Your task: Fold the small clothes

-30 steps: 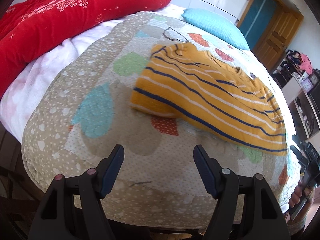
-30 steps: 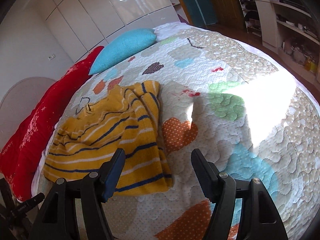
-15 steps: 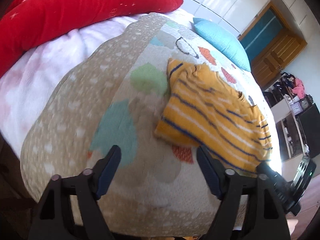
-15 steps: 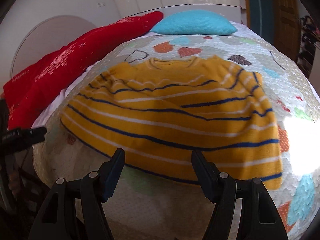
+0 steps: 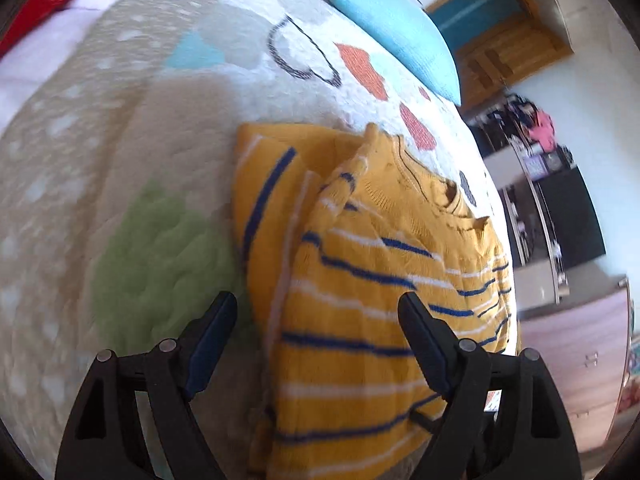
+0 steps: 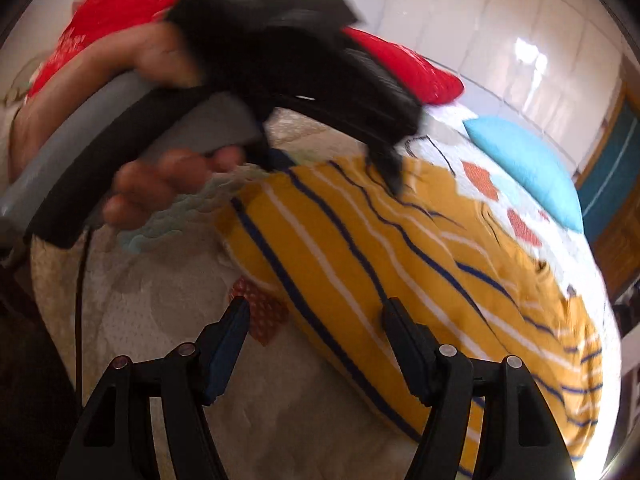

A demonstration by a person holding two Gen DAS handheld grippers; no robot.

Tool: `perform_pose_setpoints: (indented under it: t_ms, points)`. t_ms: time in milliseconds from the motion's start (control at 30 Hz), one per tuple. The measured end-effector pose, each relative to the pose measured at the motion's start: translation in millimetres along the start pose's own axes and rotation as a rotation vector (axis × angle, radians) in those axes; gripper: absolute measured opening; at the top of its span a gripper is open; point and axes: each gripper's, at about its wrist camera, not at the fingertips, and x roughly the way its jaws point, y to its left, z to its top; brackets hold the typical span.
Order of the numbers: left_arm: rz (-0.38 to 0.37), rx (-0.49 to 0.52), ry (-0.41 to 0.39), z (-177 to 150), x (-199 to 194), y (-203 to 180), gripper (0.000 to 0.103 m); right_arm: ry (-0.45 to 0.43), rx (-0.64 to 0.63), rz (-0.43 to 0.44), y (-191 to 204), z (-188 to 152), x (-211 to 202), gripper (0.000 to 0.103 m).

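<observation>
A small yellow sweater (image 5: 360, 280) with blue and white stripes lies spread on the quilted bed; it also shows in the right wrist view (image 6: 400, 248). My left gripper (image 5: 318, 312) is open and empty, just above the sweater's left side, near its sleeve. In the right wrist view the left gripper, held in a hand, reaches over the sweater's far edge. My right gripper (image 6: 316, 320) is open and empty at the sweater's bottom hem, its right finger over the fabric.
The patterned quilt (image 5: 132, 248) covers the bed. A blue pillow (image 5: 392, 20) lies at the head and a red blanket (image 6: 416, 72) along the far side. A wooden door (image 5: 508, 44) and shelves stand beyond the bed.
Both grippers have moved in close to the sweater. The left one now hangs over its left side; the right one has swung to the bottom hem. Both stay open.
</observation>
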Motion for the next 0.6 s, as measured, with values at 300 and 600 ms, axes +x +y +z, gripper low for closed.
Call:
perform_pose_setpoints:
  t_ms: [300, 600]
  points:
    - [-0.102, 0.032, 0.081, 36.8, 25.0, 1.1, 0.076, -0.007, -0.101, -0.120, 26.9, 21.1, 33.0, 0.064]
    - [-0.035, -0.006, -0.004, 32.9, 2.0, -15.2, 0.011, -0.085, -0.001, -0.051, -5.6, 28.0, 14.7, 0.014]
